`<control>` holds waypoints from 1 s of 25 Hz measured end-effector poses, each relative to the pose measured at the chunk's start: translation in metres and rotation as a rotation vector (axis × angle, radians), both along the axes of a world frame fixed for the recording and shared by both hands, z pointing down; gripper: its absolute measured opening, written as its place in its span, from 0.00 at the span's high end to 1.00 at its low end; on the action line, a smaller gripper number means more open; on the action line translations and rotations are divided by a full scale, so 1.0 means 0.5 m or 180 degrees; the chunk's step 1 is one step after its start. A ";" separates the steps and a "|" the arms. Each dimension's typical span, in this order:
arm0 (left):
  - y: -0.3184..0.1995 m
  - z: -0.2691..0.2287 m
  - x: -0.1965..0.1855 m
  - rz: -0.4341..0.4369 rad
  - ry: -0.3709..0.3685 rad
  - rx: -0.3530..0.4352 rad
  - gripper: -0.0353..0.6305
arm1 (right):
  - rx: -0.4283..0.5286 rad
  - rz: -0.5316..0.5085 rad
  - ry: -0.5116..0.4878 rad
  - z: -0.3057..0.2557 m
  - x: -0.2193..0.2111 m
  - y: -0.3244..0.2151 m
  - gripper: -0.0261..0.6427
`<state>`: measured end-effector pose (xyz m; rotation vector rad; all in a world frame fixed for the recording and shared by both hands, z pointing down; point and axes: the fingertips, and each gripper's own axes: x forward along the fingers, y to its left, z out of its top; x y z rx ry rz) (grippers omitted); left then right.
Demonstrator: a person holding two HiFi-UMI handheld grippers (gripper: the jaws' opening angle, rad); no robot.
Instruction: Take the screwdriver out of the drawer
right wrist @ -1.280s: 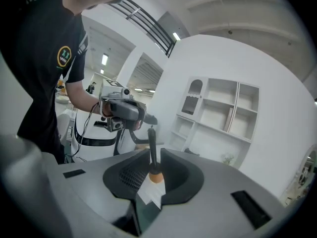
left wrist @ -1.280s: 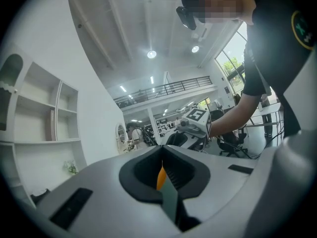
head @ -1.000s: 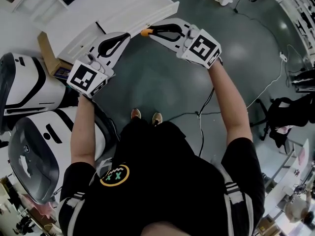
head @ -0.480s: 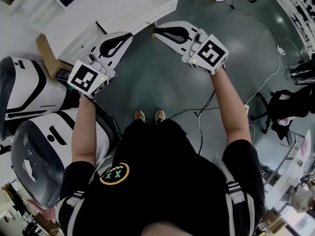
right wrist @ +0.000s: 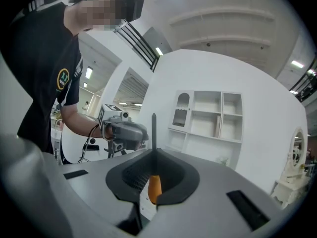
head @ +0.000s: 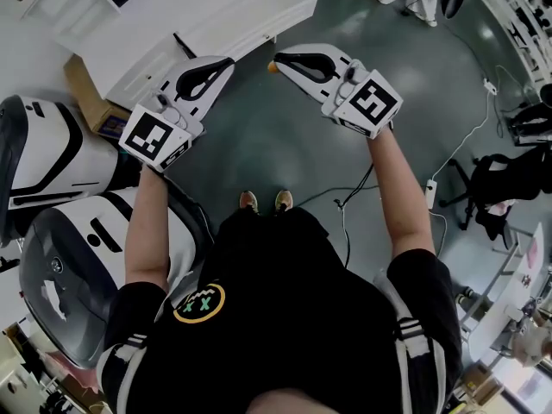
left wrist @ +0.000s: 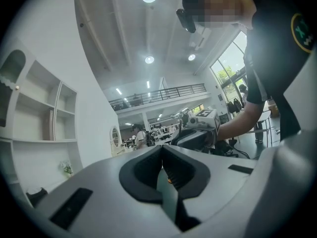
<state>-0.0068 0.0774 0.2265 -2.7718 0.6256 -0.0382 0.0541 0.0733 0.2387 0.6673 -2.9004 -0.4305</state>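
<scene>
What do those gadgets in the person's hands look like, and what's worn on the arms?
The left gripper and right gripper are smooth white shells tapering to two jaws lined with black ribbed pads. Each carries a cube with black-and-white square markers at the hand end. The person wears a black shirt with short, white-striped sleeves.

I'm seeing bare floor (head: 285,145) opening rightward; the cabinet (head: 142,50) with its pulled-out drawer (head: 250,15) and bulky white machines (head: 52,158) are blocking the left.
</scene>
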 end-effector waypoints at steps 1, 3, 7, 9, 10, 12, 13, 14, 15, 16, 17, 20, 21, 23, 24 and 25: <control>0.001 0.003 -0.006 -0.0005 -0.0002 -0.0010 0.92 | -0.0005 -0.0009 -0.0008 0.001 -0.008 0.004 0.90; 0.003 0.006 -0.018 -0.0007 -0.0003 -0.0021 0.92 | -0.0012 -0.0028 -0.0024 0.003 -0.022 0.011 0.90; 0.007 0.006 -0.036 0.0006 0.0000 -0.0016 0.92 | -0.0015 -0.0032 -0.0069 0.003 -0.044 0.018 0.90; 0.008 0.007 -0.040 0.0013 -0.0003 -0.0015 0.92 | -0.0018 -0.0019 -0.0085 0.003 -0.049 0.018 0.90; 0.008 0.008 -0.040 0.0017 -0.0006 -0.0017 0.92 | -0.0021 -0.0012 -0.0092 0.003 -0.049 0.018 0.90; 0.008 0.009 -0.040 0.0026 -0.0013 -0.0019 0.92 | -0.0024 0.0008 -0.0104 0.003 -0.046 0.016 0.90; 0.008 0.009 -0.039 0.0031 -0.0016 -0.0018 0.92 | -0.0023 0.0017 -0.0112 0.003 -0.045 0.015 0.90; 0.008 0.008 -0.038 0.0035 -0.0016 -0.0017 0.92 | -0.0019 0.0023 -0.0119 0.001 -0.043 0.015 0.90; 0.007 0.007 -0.038 0.0039 -0.0015 -0.0014 0.92 | -0.0012 0.0025 -0.0127 -0.001 -0.043 0.015 0.90; 0.008 0.006 -0.037 0.0043 -0.0014 -0.0010 0.92 | -0.0003 0.0024 -0.0137 -0.004 -0.043 0.016 0.90; 0.008 0.005 -0.036 0.0048 -0.0013 -0.0008 0.92 | 0.0005 0.0026 -0.0145 -0.006 -0.043 0.017 0.90; 0.009 0.004 -0.037 0.0062 -0.0010 -0.0005 0.92 | -0.0004 0.0057 -0.0124 -0.004 -0.040 0.015 0.90; 0.009 0.004 -0.038 0.0065 -0.0011 -0.0005 0.92 | -0.0006 0.0055 -0.0126 -0.005 -0.041 0.015 0.90; 0.010 0.005 -0.039 0.0069 -0.0010 -0.0008 0.92 | -0.0003 0.0043 -0.0137 -0.007 -0.044 0.018 0.90; 0.011 0.005 -0.038 0.0070 -0.0008 -0.0008 0.92 | -0.0003 0.0048 -0.0128 -0.006 -0.043 0.018 0.90; 0.010 0.005 -0.037 0.0070 -0.0005 -0.0008 0.92 | -0.0003 0.0056 -0.0115 -0.003 -0.040 0.017 0.90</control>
